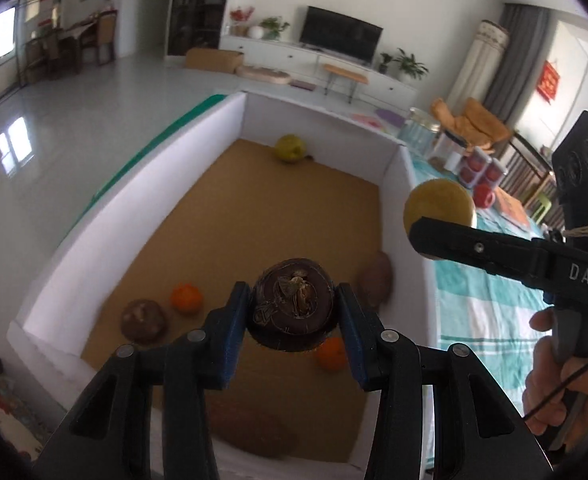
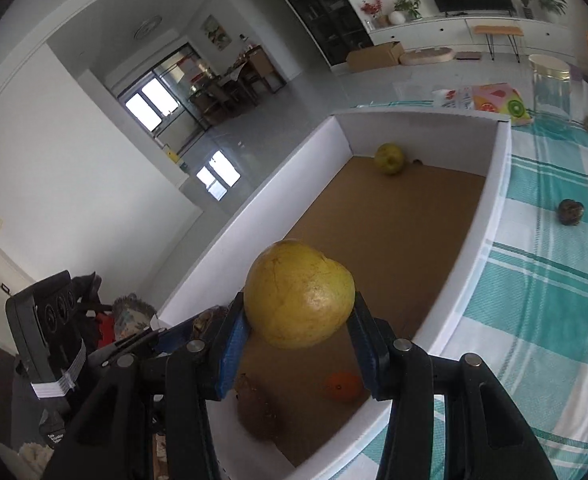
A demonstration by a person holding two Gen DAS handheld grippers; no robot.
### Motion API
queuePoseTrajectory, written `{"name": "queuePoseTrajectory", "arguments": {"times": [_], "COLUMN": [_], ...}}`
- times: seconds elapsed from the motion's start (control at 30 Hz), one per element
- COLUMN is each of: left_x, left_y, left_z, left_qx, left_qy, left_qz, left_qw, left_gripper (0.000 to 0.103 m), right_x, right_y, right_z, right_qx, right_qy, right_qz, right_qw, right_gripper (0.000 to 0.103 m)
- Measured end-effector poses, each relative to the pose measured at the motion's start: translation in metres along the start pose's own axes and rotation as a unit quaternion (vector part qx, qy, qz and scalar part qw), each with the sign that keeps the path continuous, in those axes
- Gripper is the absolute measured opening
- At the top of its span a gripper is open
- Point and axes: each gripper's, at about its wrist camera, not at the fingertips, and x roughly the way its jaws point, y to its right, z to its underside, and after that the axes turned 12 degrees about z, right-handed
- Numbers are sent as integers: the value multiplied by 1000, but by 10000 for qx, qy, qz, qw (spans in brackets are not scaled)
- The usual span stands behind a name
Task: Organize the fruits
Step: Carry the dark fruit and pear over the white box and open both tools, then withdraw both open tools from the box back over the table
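— Grip first: what did each tool hold?

— The left gripper [image 1: 294, 312] was closed on a dark round fruit [image 1: 292, 308], pinched side to side between its blue pads [image 1: 236, 328], stem end facing the camera. The right gripper [image 2: 299, 320] was clamped the same way on a yellow pear [image 2: 298, 294], its narrower end tilted up and away.

— And where was the box from there?

— Directly beneath both. The white-walled box [image 1: 134, 184] lay below and ahead of the left gripper, its long axis running straight away from the fingers. The right one hung over the near right corner, close to the side wall.

— What already lay inside?

— Under the left fingers, an orange [image 1: 186, 298] and a brown fruit [image 1: 144, 320] just to the left, a second orange [image 1: 331, 354] down to the right, another brown fruit [image 1: 375, 280] against the right wall. A green-yellow fruit [image 2: 389, 159] sat far ahead by the end wall.

— Anything outside it?

— One small dark fruit [image 2: 570, 211] on the striped cloth [image 2: 533, 300], well off to the right of the right gripper, so that hand was nearer to it.

— So what mattered next?

— Probably dropping straight down: both fruits needed only lowering onto bare floor.
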Motion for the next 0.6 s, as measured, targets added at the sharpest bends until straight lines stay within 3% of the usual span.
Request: {"name": "queuePoseTrajectory", "arguments": {"times": [0.1, 0.23, 0.3, 0.37, 0.4, 0.47, 0.5, 0.6], "left_x": [11, 17, 17, 16, 14, 11, 11, 13], "left_y": [-14, -19, -18, -15, -13, -5, 1, 29], "left_z": [6, 8, 7, 5, 4, 3, 2, 1], "left_qx": [-222, -411, -428, -406, -379, -288, -230, 22], "left_qy": [-56, 16, 106, 171, 212, 294, 321, 324], "left_qz": [-189, -409, -487, -473, -465, -395, -327, -21], "left_qw": [9996, 9983, 9978, 9979, 9980, 9984, 9987, 9995], "left_gripper": [46, 79, 83, 83, 83, 85, 85, 85], "right_x": [26, 45, 39, 22, 9, -14, -23, -44], "right_y": [-13, -14, -8, 4, 10, 30, 42, 90], "right_z": [6, 11, 10, 6, 4, 6, 8, 28], "right_qx": [-190, -254, -155, -66, -27, -3, -18, -131], "right_qy": [-254, -403, -247, 111, 303, 683, 866, 1281], "right_qz": [75, 195, 144, 247, 334, 634, 886, 1988], "right_qw": [9995, 9987, 9995, 9996, 9990, 9956, 9923, 9716], "right_gripper": [49, 52, 73, 86, 86, 90, 96, 102]}}
